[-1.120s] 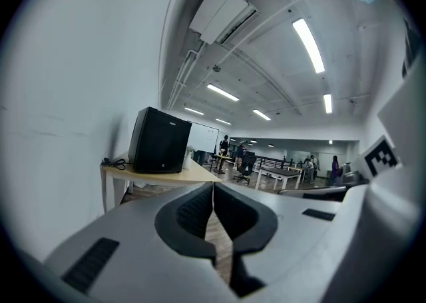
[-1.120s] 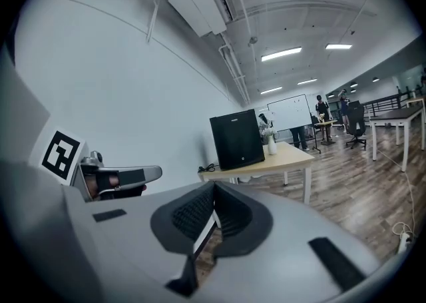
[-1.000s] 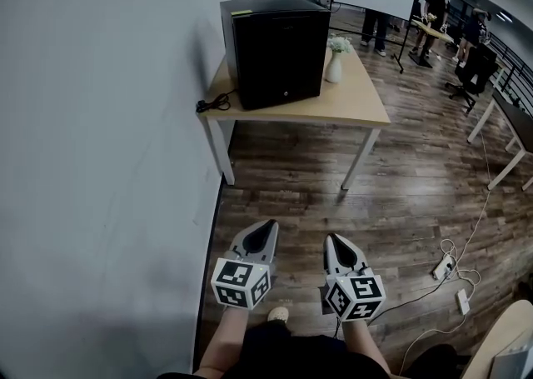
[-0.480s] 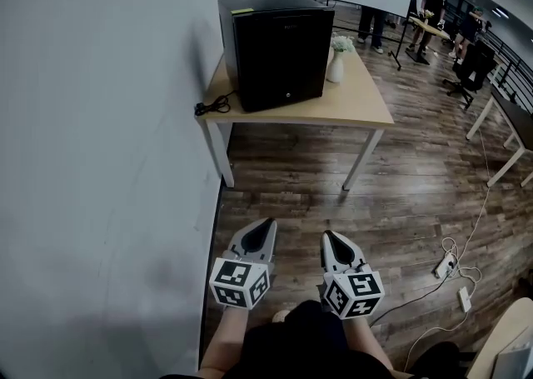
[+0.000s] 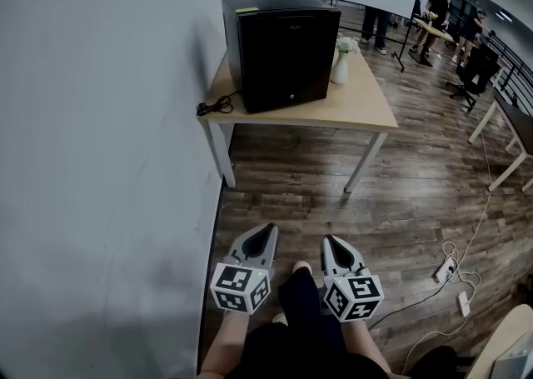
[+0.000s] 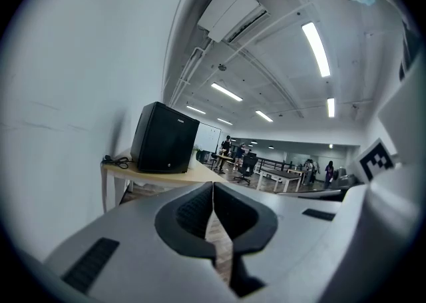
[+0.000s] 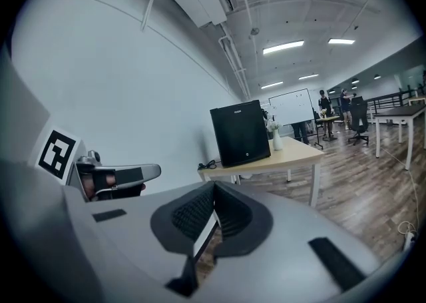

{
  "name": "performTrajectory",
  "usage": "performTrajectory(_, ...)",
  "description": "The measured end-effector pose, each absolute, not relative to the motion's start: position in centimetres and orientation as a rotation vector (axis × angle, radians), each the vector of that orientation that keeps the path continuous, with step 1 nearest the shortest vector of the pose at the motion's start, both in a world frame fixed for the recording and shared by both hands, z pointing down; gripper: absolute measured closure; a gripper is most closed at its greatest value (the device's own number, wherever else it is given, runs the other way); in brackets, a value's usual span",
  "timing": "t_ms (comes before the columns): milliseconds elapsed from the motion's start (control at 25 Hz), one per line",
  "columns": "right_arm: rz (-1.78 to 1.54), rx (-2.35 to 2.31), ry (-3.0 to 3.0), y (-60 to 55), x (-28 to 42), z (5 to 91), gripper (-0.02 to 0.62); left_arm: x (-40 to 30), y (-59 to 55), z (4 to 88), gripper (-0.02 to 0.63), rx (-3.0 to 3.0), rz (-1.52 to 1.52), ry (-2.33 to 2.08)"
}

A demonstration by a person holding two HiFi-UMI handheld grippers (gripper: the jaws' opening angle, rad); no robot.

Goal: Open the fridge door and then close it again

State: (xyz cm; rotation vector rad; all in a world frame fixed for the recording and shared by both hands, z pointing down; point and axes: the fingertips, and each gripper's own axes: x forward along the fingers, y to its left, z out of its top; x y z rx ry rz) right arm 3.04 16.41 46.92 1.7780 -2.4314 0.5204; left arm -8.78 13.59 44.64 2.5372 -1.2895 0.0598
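Observation:
A small black fridge (image 5: pixel 283 51) stands with its door closed on a light wooden table (image 5: pixel 350 107) against the white wall. It also shows in the left gripper view as the fridge (image 6: pixel 163 138) and in the right gripper view as the fridge (image 7: pixel 239 133). Both grippers are far from it, held low over the wooden floor. My left gripper (image 5: pixel 268 228) is shut and empty. My right gripper (image 5: pixel 328 241) is shut and empty too. They sit side by side, both pointing toward the table.
A white vase with flowers (image 5: pixel 340 62) stands right of the fridge. A black cable (image 5: pixel 215 105) lies coiled at the table's left end. A power strip and cords (image 5: pixel 450 273) lie on the floor at right. Other tables, a chair (image 5: pixel 473 69) and people fill the far room.
The table and fridge sit slightly nearer and lower in the head view. A dark-clad knee has come up between the two grippers. Both grippers stay shut.

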Motion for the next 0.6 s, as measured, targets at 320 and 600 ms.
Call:
performTrajectory(320, 0.53, 1.78, -2.431, 12.4, 4.1, 47.5, 0.604, -8.1, 9.5, 45.0, 0.6, 2.529, 0.059, -1.3)
performTrajectory(600, 0.525, 1.801, -2.427, 7.5, 6.0, 47.5, 0.604, -6.4, 5.2, 44.8, 0.6, 2.552, 0.072, -1.287)
